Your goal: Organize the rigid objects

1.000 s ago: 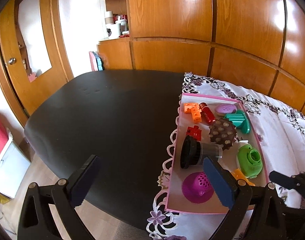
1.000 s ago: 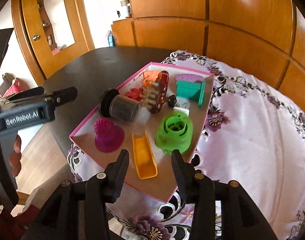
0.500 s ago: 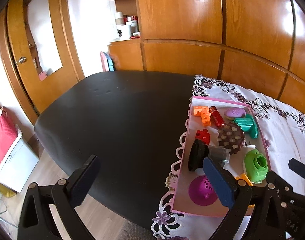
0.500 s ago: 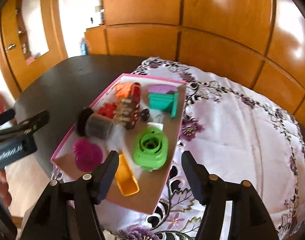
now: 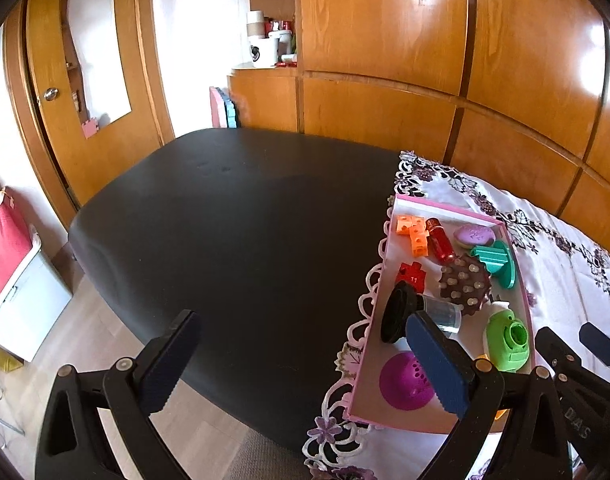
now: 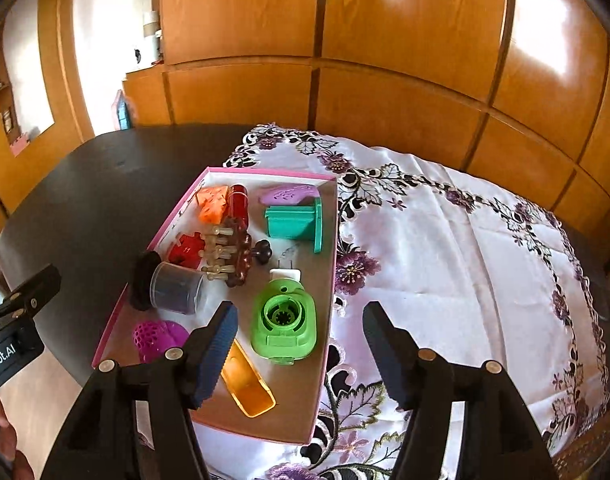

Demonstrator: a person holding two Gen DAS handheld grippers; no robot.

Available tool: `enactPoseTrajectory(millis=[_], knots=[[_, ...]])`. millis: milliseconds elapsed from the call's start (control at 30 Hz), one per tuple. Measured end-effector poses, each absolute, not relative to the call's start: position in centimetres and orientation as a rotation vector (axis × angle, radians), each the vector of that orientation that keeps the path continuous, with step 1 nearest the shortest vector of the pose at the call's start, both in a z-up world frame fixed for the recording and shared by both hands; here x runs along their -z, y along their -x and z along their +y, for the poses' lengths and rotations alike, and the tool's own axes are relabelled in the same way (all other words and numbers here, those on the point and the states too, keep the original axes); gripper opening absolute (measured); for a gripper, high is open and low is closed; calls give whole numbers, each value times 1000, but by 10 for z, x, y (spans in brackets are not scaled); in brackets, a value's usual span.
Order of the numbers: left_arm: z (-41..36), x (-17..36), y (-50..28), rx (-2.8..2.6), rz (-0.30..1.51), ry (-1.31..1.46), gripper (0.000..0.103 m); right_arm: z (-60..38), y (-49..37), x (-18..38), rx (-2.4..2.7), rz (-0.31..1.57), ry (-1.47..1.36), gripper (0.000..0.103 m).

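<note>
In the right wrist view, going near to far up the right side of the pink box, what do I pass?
Orange scoop → green plug-in device → teal stand → lilac oval piece, all in the pink box.

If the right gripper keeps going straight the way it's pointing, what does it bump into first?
Probably the pink tray's right wall, or the white flowered tablecloth just beside it. The open right gripper aims down between the green round plastic toy and the cloth, but depth is hard to judge here.
</note>
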State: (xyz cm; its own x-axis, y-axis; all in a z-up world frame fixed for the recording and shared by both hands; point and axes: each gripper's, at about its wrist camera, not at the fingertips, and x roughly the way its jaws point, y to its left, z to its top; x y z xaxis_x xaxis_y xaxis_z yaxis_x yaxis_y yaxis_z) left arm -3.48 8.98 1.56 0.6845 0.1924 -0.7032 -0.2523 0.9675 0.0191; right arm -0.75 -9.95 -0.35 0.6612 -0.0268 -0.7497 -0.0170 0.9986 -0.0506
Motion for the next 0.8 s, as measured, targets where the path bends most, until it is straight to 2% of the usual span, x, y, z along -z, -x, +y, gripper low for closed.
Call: enactPoseTrajectory(millis=[800], knots=[[72, -14, 33, -146, 817, 78, 103, -106, 7, 6, 65, 856, 22, 66]])
